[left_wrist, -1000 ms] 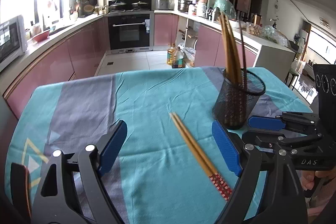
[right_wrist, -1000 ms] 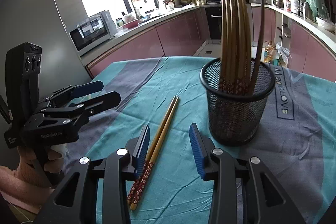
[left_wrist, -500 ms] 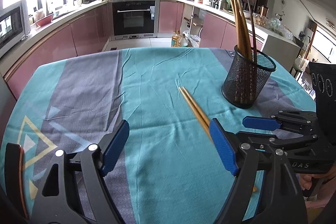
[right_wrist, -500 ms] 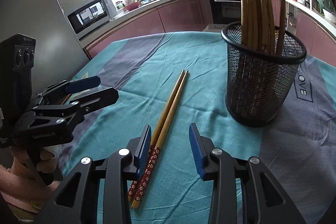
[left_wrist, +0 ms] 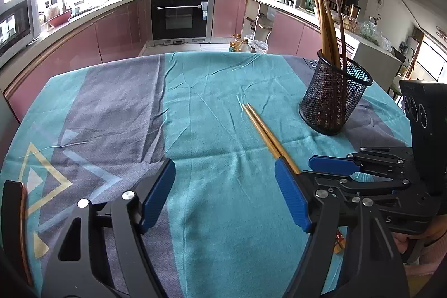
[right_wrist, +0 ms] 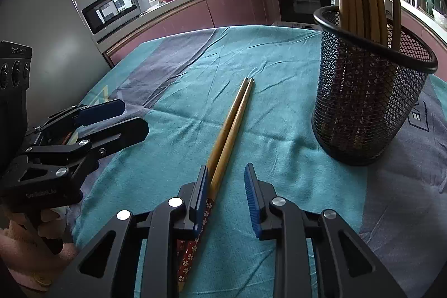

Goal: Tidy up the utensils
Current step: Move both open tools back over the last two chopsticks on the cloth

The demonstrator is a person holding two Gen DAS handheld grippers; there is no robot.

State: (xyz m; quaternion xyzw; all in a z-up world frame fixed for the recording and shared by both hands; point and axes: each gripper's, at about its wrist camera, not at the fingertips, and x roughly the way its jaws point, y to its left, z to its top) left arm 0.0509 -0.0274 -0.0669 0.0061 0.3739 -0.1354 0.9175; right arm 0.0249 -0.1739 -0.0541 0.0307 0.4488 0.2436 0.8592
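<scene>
Bamboo chopsticks (right_wrist: 227, 136), a loose pair with red flower-patterned handles, are lying side by side on the teal and grey tablecloth (right_wrist: 178, 102), their tips pointing toward the far side of the table and their patterned ends toward the near edge. To their right, apart from them, the black mesh holder (right_wrist: 363, 99) is standing upright, already holding several more chopsticks.

By my reckoning the pick-up of this last pair is the step in hand. The right gripper (right_wrist: 225, 196) is sitting low over the handle end, and its jaws have just been closing; the pair is lying between them, right against the left pad, while the right pad is standing clear, so nothing is grasped yet. The left gripper (left_wrist: 225, 196) is hanging over bare cloth left of the chopsticks, its jaws wide apart and holding nothing, though they have just been narrowing a little.

Next, I judge, the right jaws are needing to close on both sticks together without splitting them, then lift, tip them upright and lower them into the holder's mouth.
</scene>
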